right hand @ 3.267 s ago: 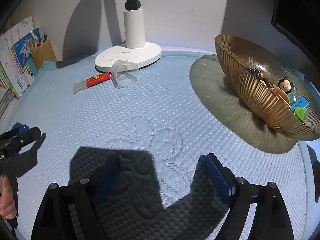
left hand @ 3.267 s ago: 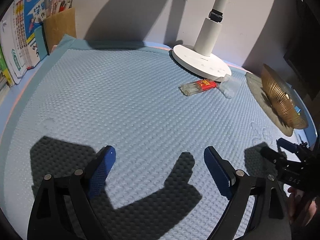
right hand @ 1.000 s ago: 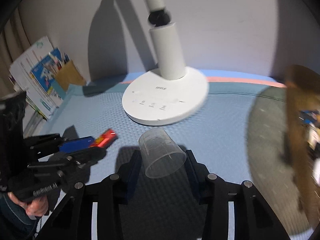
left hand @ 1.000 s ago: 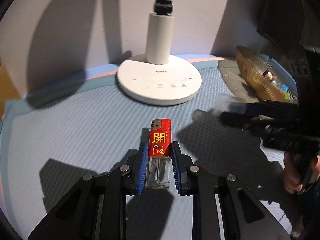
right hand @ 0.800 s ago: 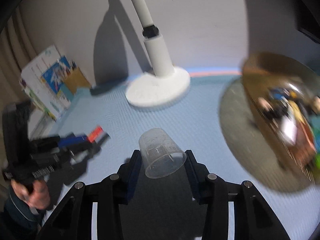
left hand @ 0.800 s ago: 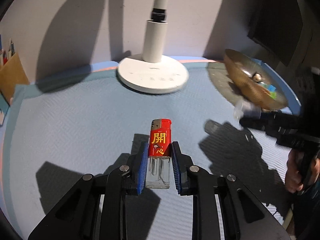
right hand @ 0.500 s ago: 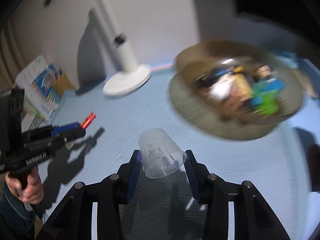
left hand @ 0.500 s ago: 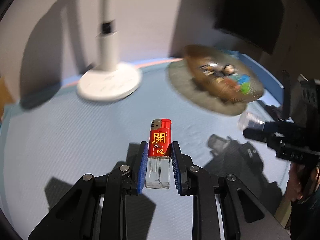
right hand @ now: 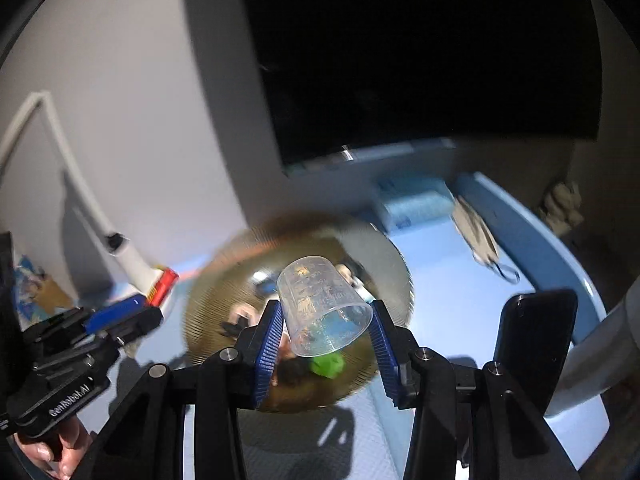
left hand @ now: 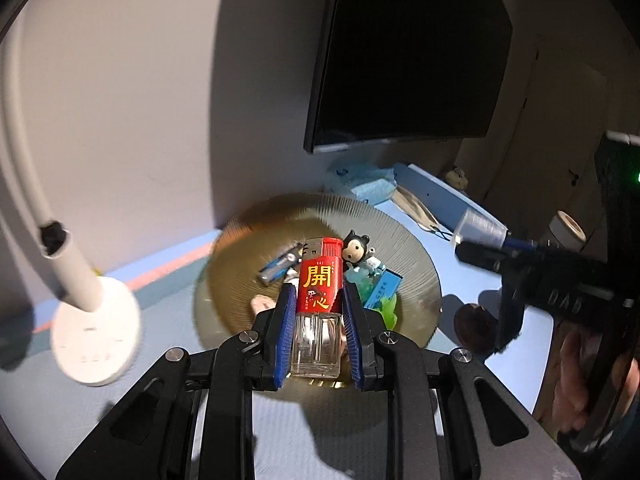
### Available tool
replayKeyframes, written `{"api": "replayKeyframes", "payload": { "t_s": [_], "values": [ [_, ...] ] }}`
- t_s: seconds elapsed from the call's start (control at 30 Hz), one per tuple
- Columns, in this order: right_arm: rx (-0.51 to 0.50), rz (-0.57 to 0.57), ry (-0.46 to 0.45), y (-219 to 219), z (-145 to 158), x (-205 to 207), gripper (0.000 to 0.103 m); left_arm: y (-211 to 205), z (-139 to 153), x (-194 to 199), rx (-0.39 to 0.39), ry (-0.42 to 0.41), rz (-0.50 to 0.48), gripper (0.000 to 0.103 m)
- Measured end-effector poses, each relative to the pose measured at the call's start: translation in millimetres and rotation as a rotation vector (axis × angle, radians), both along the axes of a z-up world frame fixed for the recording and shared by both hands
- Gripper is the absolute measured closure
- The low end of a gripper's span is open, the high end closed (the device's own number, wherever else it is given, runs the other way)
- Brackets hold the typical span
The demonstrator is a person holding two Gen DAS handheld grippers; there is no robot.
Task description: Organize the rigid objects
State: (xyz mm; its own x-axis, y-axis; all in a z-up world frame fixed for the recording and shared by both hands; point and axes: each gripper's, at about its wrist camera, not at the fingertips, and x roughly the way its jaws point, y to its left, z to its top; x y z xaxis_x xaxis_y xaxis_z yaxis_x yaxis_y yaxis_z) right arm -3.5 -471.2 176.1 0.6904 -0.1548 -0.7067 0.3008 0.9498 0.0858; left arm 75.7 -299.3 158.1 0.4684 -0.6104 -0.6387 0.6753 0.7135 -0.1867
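My left gripper (left hand: 317, 312) is shut on a red lighter (left hand: 319, 300) with a clear base, held above the near side of a ribbed golden bowl (left hand: 416, 256). The bowl holds a battery (left hand: 278, 266), a small black-headed figurine (left hand: 356, 250) and other trinkets. My right gripper (right hand: 326, 320) is shut on a clear plastic cup (right hand: 324, 306), lying on its side between the pads, over the same bowl (right hand: 208, 308). In the left wrist view the cup (left hand: 478, 230) and right gripper (left hand: 476, 240) show at the right.
A white desk lamp (left hand: 94, 340) stands left of the bowl on the blue padded mat (left hand: 60, 420). A dark monitor (left hand: 408, 52) hangs behind. A black phone (right hand: 534, 344) stands at the right, near a face mask (right hand: 478, 236) and a blue packet (right hand: 416, 204).
Both grippers have swung right and risen from beside the lamp to over the golden bowl, each keeping its hold: lighter in the left, cup in the right.
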Motion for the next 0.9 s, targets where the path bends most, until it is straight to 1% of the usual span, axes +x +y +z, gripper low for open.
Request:
{"api": "replayKeyframes", "payload": {
  "t_s": [0.2, 0.27, 0.33, 0.37, 0.4, 0.43, 0.47, 0.5, 0.57, 0.73, 0.9],
  "values": [
    [0.017, -0.039, 0.129, -21, -43, 20, 0.060, -24, -38, 15, 0.037, 0.074, 0.001, 0.083],
    [0.027, -0.045, 0.149, -25, -51, 22, 0.060, -30, -45, 18, 0.039, 0.088, -0.003, 0.083],
    [0.046, -0.032, 0.144, -25, -55, 22, 0.060, -36, -48, 20, 0.044, 0.085, 0.002, 0.082],
    [0.064, -0.024, 0.144, -26, -55, 22, 0.059, -38, -48, 20, 0.045, 0.082, 0.010, 0.078],
    [0.078, -0.011, 0.144, -25, -55, 23, 0.054, -38, -47, 21, 0.042, 0.081, 0.019, 0.057],
    [0.084, -0.009, 0.138, -23, -53, 20, 0.043, -36, -45, 20, 0.034, 0.084, 0.027, 0.036],
    [0.081, -0.014, 0.121, -22, -51, 17, 0.042, -30, -41, 18, 0.013, 0.079, 0.040, 0.026],
    [0.074, -0.012, 0.097, -21, -47, 13, 0.042, -25, -38, 16, -0.007, 0.062, 0.051, 0.021],
    [0.068, -0.011, 0.076, -18, -39, 7, 0.042, -12, -29, 11, -0.017, 0.032, 0.070, 0.021],
    [0.086, 0.010, 0.051, -10, -27, -7, 0.042, 20, -11, -3, -0.039, 0.018, 0.107, 0.021],
    [0.086, 0.069, 0.038, 19, -17, -19, 0.042, 63, 4, -24, -0.040, -0.020, 0.163, 0.021]
  ]
}}
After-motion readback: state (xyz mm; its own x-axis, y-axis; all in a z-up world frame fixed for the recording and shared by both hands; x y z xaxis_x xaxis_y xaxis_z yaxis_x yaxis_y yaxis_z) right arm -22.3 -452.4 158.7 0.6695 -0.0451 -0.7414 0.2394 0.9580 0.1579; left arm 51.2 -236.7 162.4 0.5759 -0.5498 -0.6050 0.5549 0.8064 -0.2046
